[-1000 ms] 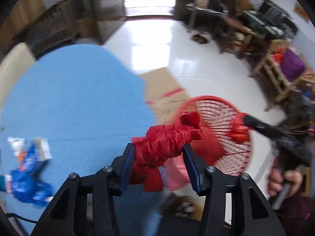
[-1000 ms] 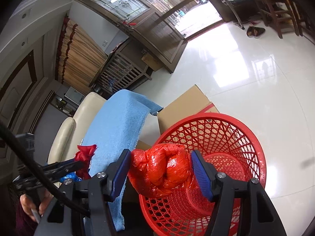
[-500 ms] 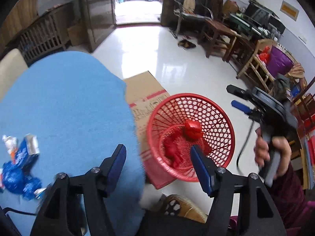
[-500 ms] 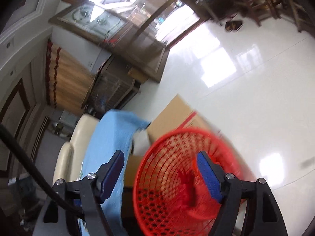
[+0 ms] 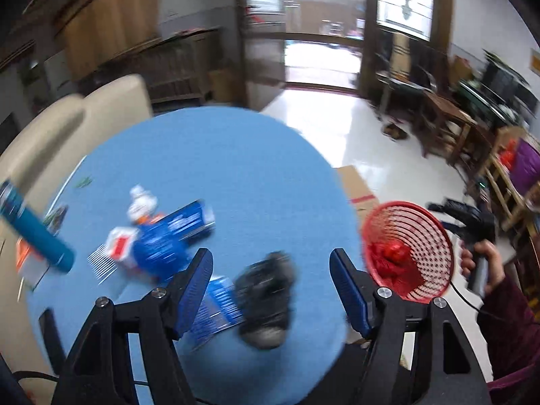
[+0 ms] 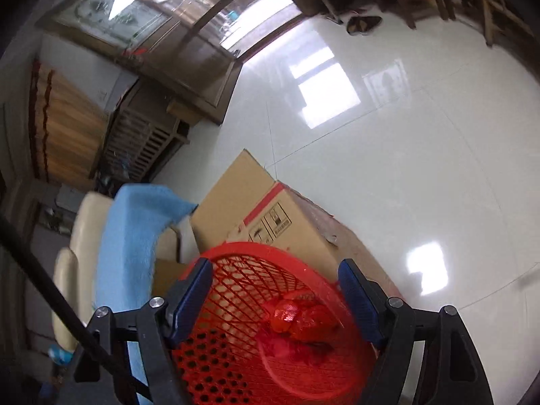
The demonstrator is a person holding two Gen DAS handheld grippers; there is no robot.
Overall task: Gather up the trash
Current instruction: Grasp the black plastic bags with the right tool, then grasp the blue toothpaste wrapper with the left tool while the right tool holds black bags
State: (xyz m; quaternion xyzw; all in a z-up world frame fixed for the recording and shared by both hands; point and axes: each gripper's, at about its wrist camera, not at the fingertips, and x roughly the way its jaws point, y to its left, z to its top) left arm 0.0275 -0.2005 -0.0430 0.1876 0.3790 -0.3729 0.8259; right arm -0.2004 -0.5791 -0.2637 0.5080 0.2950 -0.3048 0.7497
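My left gripper (image 5: 270, 258) hangs over the blue-covered table (image 5: 236, 168), its jaws opening with nothing pressed between them. Just below it lies a black crumpled lump (image 5: 266, 298) beside blue wrappers (image 5: 162, 246) and a small white bottle (image 5: 141, 202), all blurred. The red mesh basket (image 5: 438, 233) stands off the table's right edge with red bags (image 5: 391, 256) in it. My right gripper (image 6: 275, 266) stands open above that basket (image 6: 236, 248), and the red bags (image 6: 303, 317) lie loose at its bottom. A hand (image 5: 482, 263) holds the right gripper.
A cardboard box (image 6: 256, 209) sits on the shiny white floor behind the basket. A teal cylinder (image 5: 37, 236) and small papers lie at the table's left. A cream seat (image 5: 101, 108) stands behind the table. Wooden furniture (image 5: 449, 125) lines the right wall.
Both grippers opened and let go of their red bags, which now lie in the basket. The left gripper swung left over the table. The right gripper sank closer to the basket.
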